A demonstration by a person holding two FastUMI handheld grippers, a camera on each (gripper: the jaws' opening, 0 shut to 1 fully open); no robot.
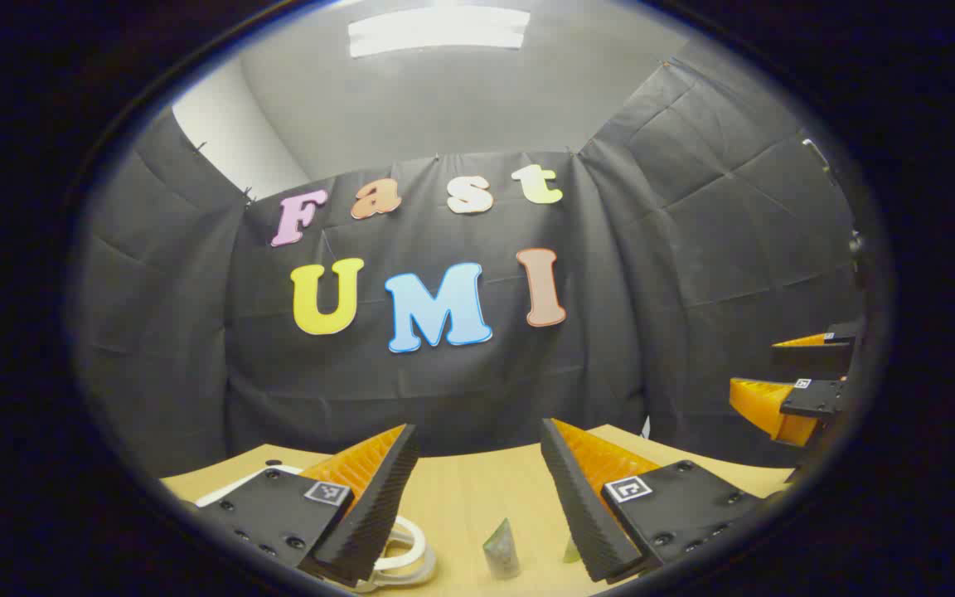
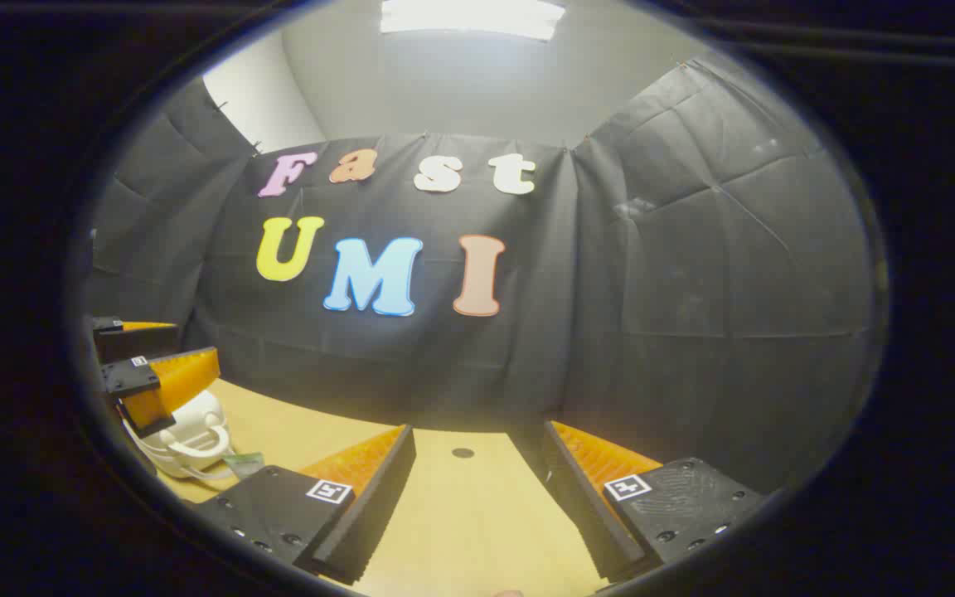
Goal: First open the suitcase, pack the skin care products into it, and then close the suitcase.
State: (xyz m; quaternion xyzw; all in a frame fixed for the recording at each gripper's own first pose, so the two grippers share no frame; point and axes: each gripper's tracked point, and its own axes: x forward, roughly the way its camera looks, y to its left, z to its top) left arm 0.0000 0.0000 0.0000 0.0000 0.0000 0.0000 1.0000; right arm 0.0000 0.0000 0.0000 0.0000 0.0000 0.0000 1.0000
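Suitcase (image 1: 399,551) just beside the left hand-held gripper (image 1: 477,489), fingers spread, empty.

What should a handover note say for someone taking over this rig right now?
Left tool: open, holding nothing, raised over the table. Right tool: open, holding nothing, over a bare stretch of the table.
The white suitcase sits on the table beside the left tool; its handle lies just under that tool's left finger. From here I cannot tell whether it is open.
A small grey-green tube stands between the left tool's fingers, farther ahead, with another small item beside it.
Done: nothing that I can confirm.
Left: open the suitcase, pack the products, close it.
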